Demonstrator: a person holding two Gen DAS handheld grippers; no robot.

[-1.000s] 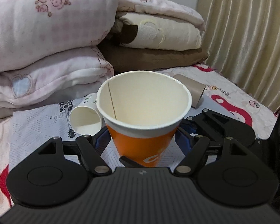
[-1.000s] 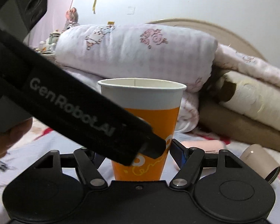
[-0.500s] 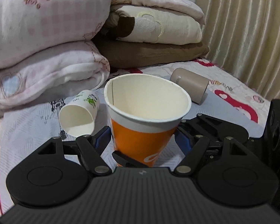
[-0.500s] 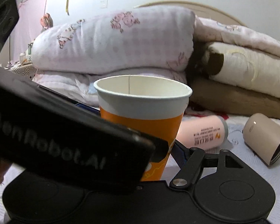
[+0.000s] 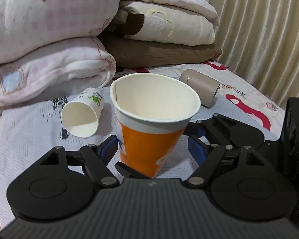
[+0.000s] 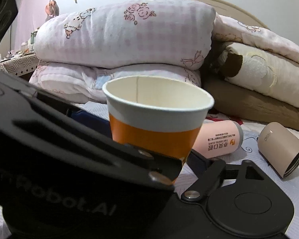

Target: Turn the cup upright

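An orange and white paper cup (image 5: pixel 149 139) stands mouth up on the bedsheet, leaning a little. It sits between the blue pads of my left gripper (image 5: pixel 152 146), whose jaws are apart and do not touch it. In the right wrist view the same cup (image 6: pixel 155 127) stands in front of my right gripper (image 6: pixel 163 159), whose right pad (image 6: pixel 197 162) is beside it with a gap. The left gripper's black body (image 6: pixel 69 159) crosses that view and hides the right gripper's left finger.
A small white paper cup (image 5: pixel 82 115) lies on its side left of the orange cup. A beige tumbler (image 5: pixel 199 87) and a pink bottle (image 6: pixel 219 141) lie on their sides to the right. Folded quilts (image 5: pixel 49 39) are stacked behind. A curtain (image 5: pixel 269 29) hangs at right.
Both grippers have drawn back and lifted a little from the cup. The left jaws have opened wider, and the cup stays standing on the sheet.
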